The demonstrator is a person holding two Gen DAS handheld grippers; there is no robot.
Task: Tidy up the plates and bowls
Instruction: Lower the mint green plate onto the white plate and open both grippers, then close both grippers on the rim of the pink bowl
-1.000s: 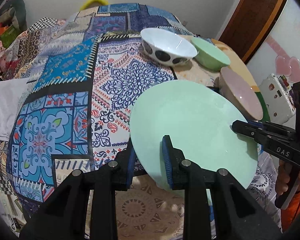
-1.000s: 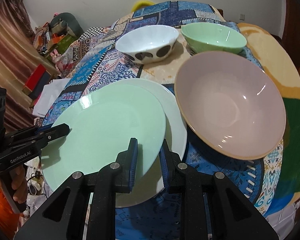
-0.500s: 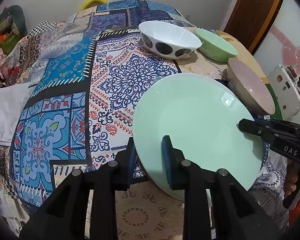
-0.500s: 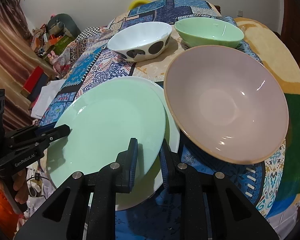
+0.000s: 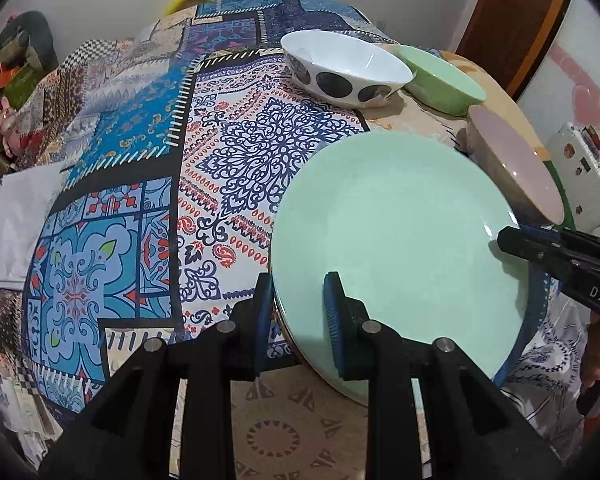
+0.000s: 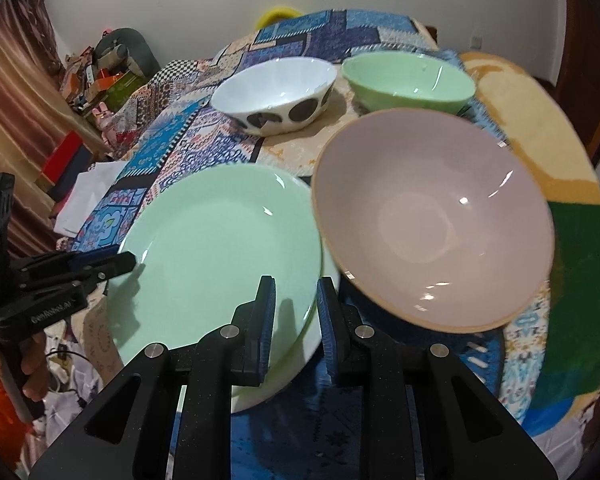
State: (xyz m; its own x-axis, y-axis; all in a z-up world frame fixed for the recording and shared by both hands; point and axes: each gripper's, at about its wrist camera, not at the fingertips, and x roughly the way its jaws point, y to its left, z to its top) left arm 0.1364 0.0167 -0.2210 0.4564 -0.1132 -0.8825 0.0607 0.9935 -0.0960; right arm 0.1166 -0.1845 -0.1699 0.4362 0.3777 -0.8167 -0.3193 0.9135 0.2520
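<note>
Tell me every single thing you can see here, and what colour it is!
Green plate: one, mint green, lying on the white plate, near edge of the table.
White plate: one, white, under the green plate, only its rim shows.
Pink bowl: one, pale pink with a tan rim, right of the plates.
Green bowl: one, light green, far side, behind the pink bowl.
Spotted bowl: one, white with dark spots, far side, left of the green bowl.
Tablecloth: one, blue, white and red patchwork, covering the table.
Left gripper: one, black with blue pads, at the plates' left rim.
Right gripper: one, black with blue pads, at the plates' right rim.
</note>
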